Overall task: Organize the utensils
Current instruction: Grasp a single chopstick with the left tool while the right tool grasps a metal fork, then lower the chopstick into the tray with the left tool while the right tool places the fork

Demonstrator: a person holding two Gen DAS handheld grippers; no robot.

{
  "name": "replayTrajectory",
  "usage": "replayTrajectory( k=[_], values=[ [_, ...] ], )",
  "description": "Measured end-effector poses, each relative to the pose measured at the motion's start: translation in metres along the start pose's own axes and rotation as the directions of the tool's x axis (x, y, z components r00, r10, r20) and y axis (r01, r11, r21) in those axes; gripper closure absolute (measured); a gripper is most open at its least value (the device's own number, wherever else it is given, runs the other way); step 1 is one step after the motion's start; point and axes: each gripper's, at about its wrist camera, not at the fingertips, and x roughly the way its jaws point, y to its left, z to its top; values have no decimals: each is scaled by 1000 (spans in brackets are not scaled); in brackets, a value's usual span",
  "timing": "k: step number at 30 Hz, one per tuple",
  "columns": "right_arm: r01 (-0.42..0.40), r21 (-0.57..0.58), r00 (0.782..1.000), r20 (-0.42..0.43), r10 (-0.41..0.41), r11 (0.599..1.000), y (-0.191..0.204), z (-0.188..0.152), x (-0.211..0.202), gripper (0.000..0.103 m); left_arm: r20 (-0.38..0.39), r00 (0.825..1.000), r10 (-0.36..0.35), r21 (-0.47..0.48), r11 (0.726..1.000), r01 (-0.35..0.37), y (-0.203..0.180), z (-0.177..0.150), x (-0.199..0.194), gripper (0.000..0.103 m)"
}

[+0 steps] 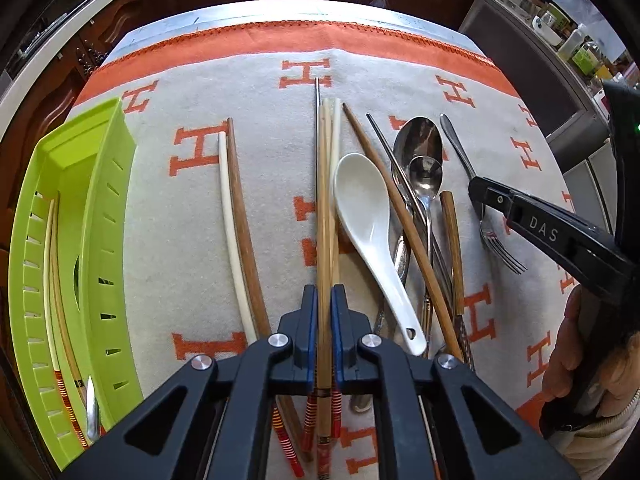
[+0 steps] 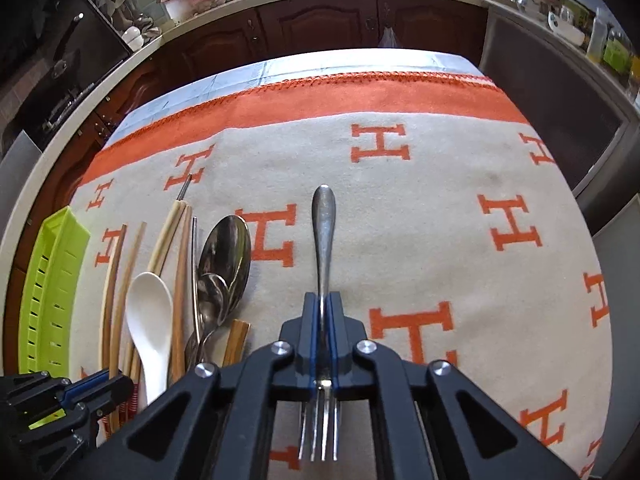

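Observation:
My left gripper (image 1: 324,292) points down at the cloth and is shut on a pale bamboo chopstick (image 1: 323,200) with a red-striped end; more chopsticks lie tight against it. Right of it lies a heap: a white ceramic spoon (image 1: 364,208), metal spoons (image 1: 418,148) and brown chopsticks (image 1: 396,208). A white and a brown chopstick (image 1: 236,220) lie apart to the left. My right gripper (image 2: 324,298) is shut on a metal fork (image 2: 323,232) at its neck, tines toward the camera. In the left wrist view, that gripper (image 1: 480,192) pins the fork (image 1: 502,252) against the cloth.
A lime-green slotted tray (image 1: 100,208) at the left edge holds a few chopsticks and a metal utensil. The table carries a beige cloth with orange H marks (image 2: 440,220). Dark cabinets and a cluttered counter (image 2: 280,20) lie beyond. A person's hand (image 1: 576,360) holds the right gripper.

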Motion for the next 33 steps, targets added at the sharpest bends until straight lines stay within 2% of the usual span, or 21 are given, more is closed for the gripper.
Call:
replayTrajectory(
  k=[10,17,24,28,33],
  values=[
    [-147,113,989,-10,150,983,-16,-21,-24,99,34,999,-36,-44,998,37,18,-8,-26,99],
    [-206,104,978,11,206,973,-1,-32,-51,99,66,996,-66,-41,997,69,22,-19,-51,99],
    [-287,64,958,17,287,956,27,-42,-80,99,100,992,-80,-59,995,86,38,-35,-85,99],
    [-325,16,946,11,325,945,57,-47,-94,99,131,990,-42,-88,995,54,59,-43,-107,99],
    [-378,-61,926,-23,377,924,109,-52,-103,99,176,983,48,-151,988,-21,103,-53,-129,99]
  ],
)
